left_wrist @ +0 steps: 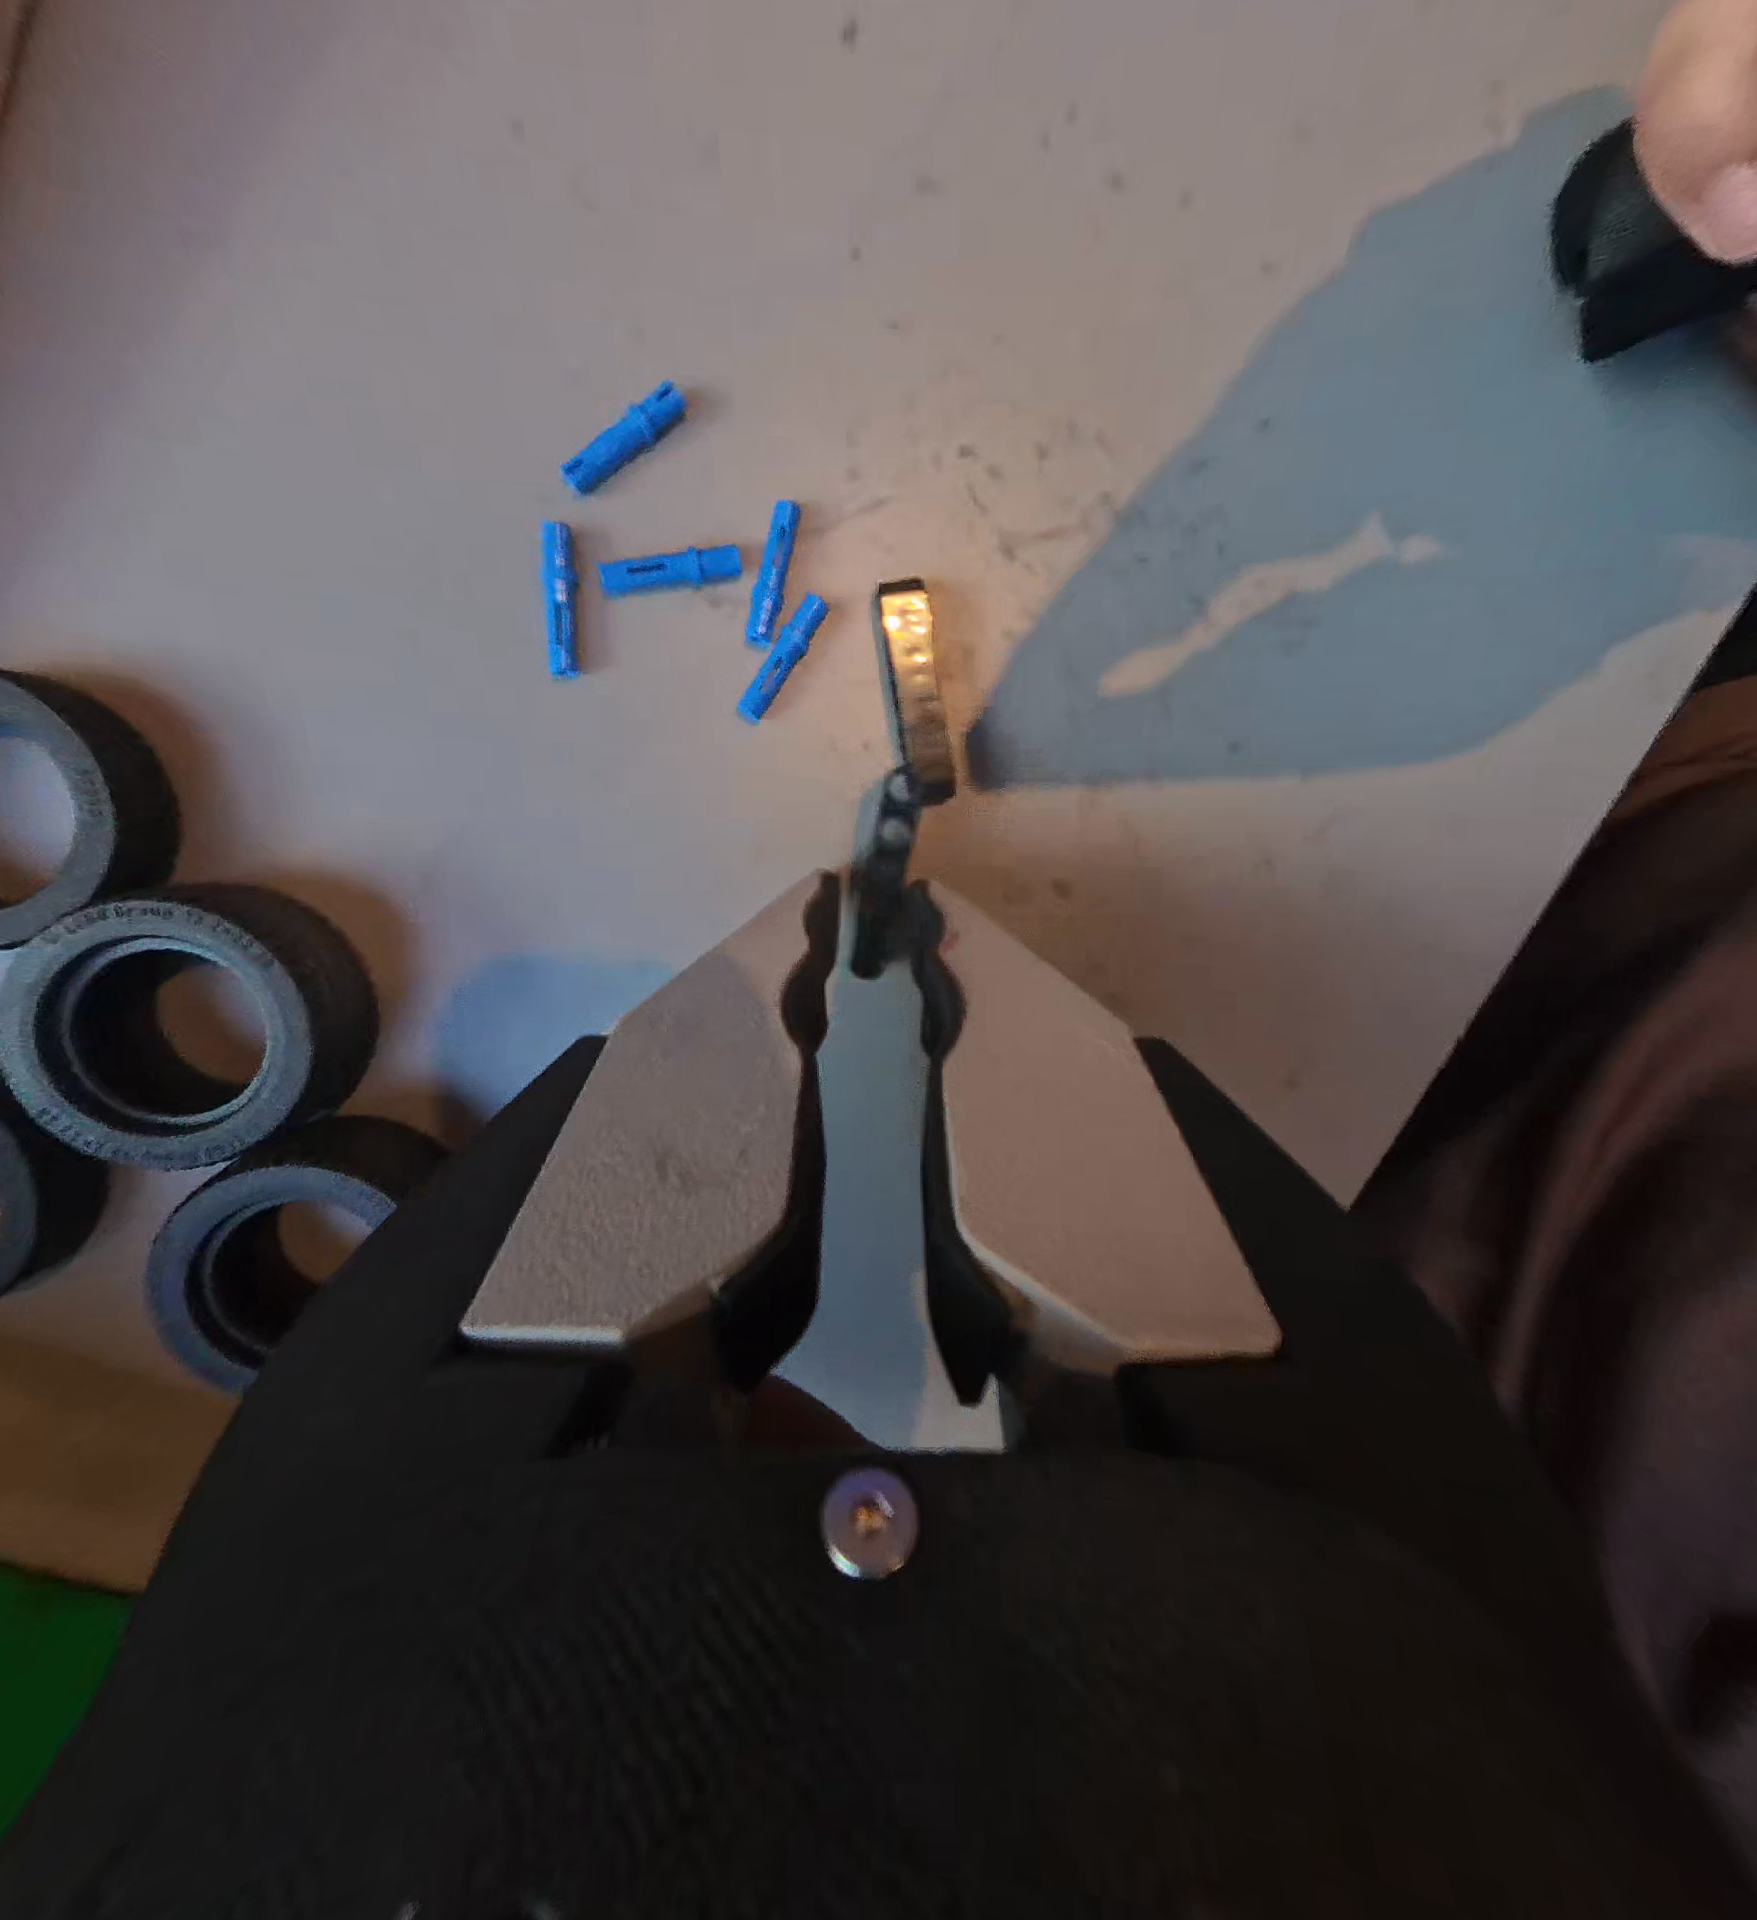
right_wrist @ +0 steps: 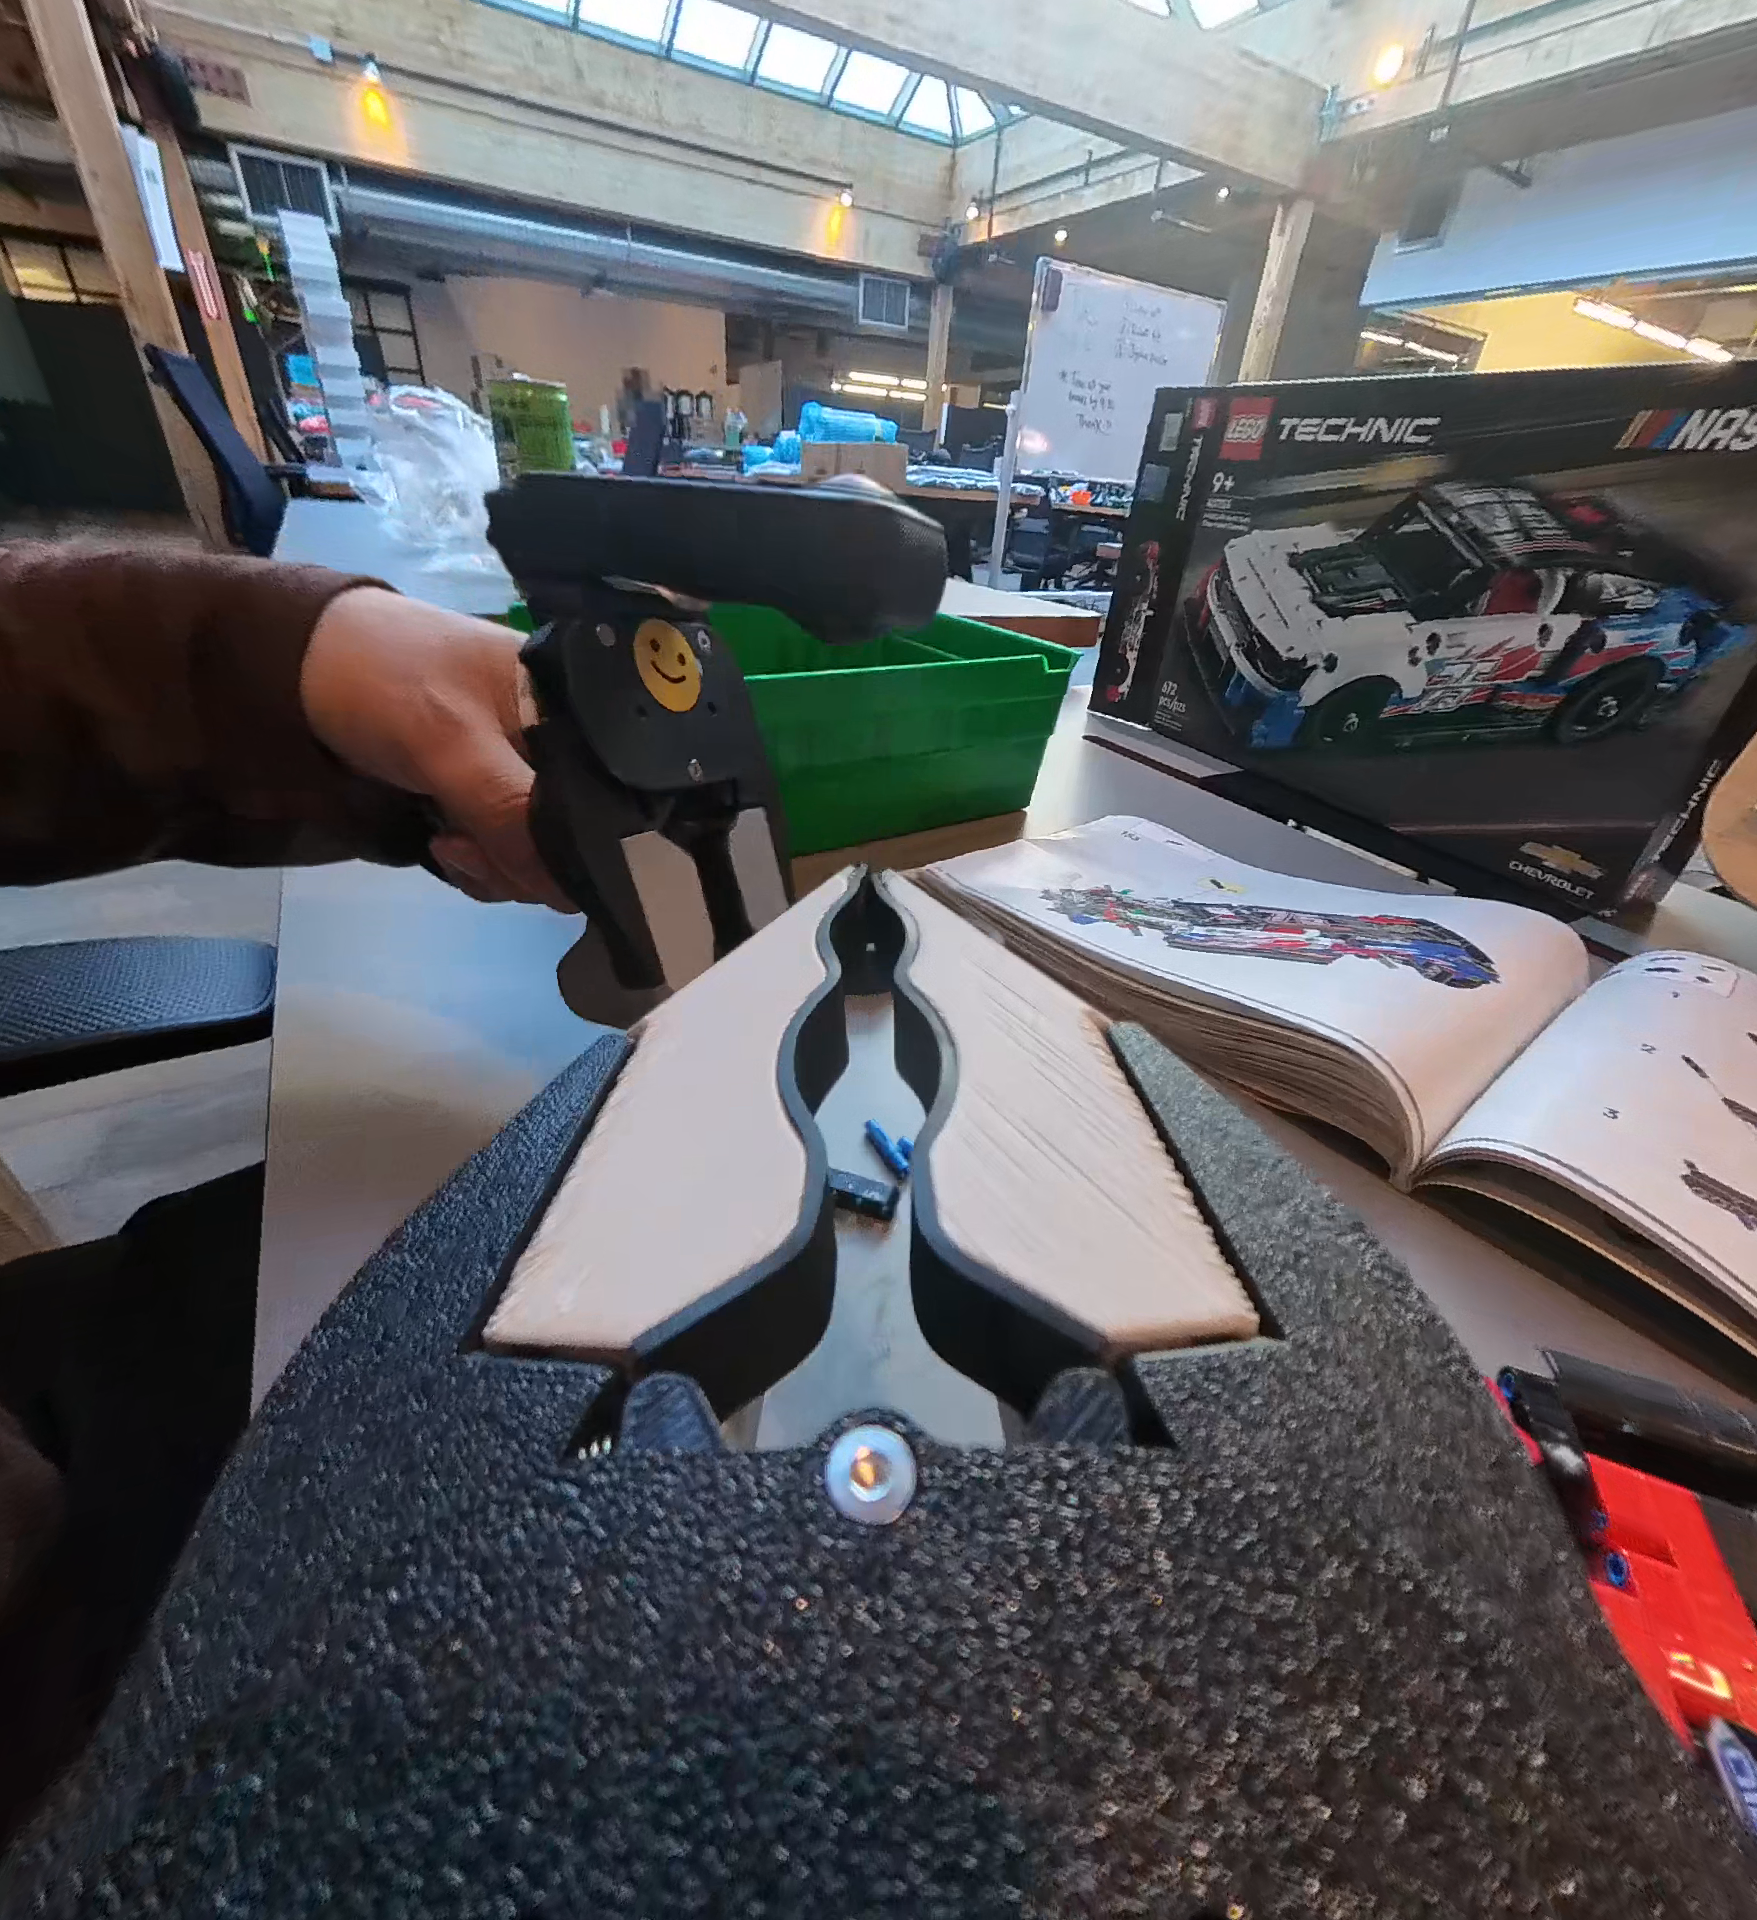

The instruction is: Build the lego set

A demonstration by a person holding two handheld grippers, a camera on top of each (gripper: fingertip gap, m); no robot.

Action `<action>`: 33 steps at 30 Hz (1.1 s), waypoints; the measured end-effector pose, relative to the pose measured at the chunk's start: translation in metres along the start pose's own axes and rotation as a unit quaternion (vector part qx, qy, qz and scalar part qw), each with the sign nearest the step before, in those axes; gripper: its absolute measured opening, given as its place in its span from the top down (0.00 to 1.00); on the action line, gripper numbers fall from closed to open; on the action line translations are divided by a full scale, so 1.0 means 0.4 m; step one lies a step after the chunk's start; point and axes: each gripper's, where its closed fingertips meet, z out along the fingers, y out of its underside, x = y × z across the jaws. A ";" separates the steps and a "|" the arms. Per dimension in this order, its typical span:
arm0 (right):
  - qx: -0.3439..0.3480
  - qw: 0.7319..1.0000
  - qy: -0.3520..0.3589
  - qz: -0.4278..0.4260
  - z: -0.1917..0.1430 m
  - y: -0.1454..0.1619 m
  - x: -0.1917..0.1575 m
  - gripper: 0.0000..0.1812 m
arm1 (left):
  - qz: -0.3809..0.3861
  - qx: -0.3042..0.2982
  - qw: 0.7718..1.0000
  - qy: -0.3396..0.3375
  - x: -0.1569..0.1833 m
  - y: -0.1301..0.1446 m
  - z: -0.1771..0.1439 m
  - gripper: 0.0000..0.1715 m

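Down on the table (left_wrist: 230, 312), the left gripper (left_wrist: 879, 914) is clamped on a dark grey beam (left_wrist: 889, 831), which sticks out past the fingertips. A second black piece (left_wrist: 915, 691) stands just beyond the beam's far end; whether the two are joined is hard to tell through the blur. Five blue pins (left_wrist: 671, 569) lie loose on the table just left of that piece. Four tyres (left_wrist: 157, 1023) sit clustered at the left edge.

Seen from the right wrist, the right gripper (right_wrist: 869, 883) has its fingertips pressed together with nothing visible between them. The person's left hand (right_wrist: 427, 727) holds the left gripper over the table ahead of it. A green bin (right_wrist: 905, 717) stands behind, the set's box (right_wrist: 1476, 644) is propped upright at the right, and an open manual (right_wrist: 1373, 997) lies in front of the box. A red and black partial build (right_wrist: 1684, 1600) sits at the lower right.
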 end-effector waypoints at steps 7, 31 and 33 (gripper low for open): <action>-0.026 0.999 -0.020 -0.019 0.011 0.024 -0.027 1.00 | 0.022 0.087 0.996 -0.029 -0.021 -0.048 -0.052 0.79; -0.148 0.985 -0.087 -0.029 0.089 0.131 -0.062 0.90 | 0.097 0.447 0.879 -0.133 -0.130 -0.206 -0.189 0.86; -0.133 0.988 -0.077 -0.016 0.086 0.118 -0.049 0.90 | 0.084 0.442 0.882 -0.137 -0.144 -0.203 -0.186 0.87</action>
